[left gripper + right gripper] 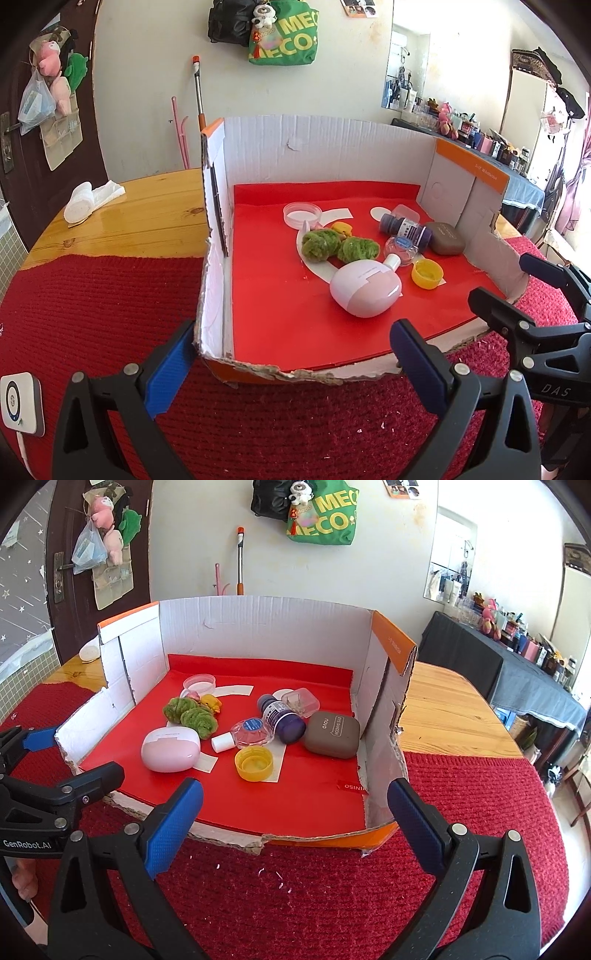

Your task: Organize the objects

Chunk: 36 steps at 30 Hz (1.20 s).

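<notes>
Both grippers, left point(295, 365) and right point(295, 816), hover spread wide and empty over the red mat point(332, 886). Just ahead of them, the box point(258, 627) holds a pink case point(170, 749) nearest, with a yellow cap point(254, 763) beside it.

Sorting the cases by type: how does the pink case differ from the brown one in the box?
The pink case is glossy, rounded like an egg, and lies near the box's open front-left side. The brown case is matte, flatter and squarish, with printed lettering on its lid, and lies beside the right wall. Both are shut and rest on the red liner.
</notes>
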### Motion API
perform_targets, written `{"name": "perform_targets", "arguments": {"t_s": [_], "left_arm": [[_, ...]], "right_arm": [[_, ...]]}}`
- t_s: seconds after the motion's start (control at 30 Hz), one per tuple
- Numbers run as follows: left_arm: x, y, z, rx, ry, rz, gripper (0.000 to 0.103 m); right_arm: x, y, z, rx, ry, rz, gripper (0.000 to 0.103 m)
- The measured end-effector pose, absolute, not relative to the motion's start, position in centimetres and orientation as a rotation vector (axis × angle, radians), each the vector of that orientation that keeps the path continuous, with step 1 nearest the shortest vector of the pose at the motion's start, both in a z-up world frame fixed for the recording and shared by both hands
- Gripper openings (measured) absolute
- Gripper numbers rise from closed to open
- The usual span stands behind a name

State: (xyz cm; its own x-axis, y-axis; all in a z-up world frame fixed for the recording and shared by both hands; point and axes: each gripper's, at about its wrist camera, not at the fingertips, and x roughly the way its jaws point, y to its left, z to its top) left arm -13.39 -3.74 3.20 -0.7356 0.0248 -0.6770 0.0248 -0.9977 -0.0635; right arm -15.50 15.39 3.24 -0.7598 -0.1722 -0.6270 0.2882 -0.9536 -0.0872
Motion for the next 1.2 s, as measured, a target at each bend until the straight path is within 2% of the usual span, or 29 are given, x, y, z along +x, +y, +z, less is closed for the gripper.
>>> {"name": "perform_targets", "arguments": {"t_s": [0.17, 0.43, 0.7, 1.2], "left_arm": [[-13.4, -4.0, 3.0, 1.158, 0.132, -2.919, 0.103], [-12.5, -3.2, 4.2, 1.086, 0.062, -2.931, 0.103], [-10.6, -3.1, 5.2, 1.070, 0.104, -2.968, 0.103], [-7.2, -1.9, 3.5, 1.138, 0.098, -2.968, 0.103]], "right_arm": [[-15.5, 15.3, 3.2, 0.945, 0.262, -2.724, 0.103], [-14.9, 15.8, 4.1, 0.906, 0.208, -2.729, 0.103], [-13.4, 16.2, 5.1, 0.867, 0.218, -2.731, 0.103], [-10.5, 17.1, 3.3, 0.949, 0.153, -2.658, 0.103]]}}
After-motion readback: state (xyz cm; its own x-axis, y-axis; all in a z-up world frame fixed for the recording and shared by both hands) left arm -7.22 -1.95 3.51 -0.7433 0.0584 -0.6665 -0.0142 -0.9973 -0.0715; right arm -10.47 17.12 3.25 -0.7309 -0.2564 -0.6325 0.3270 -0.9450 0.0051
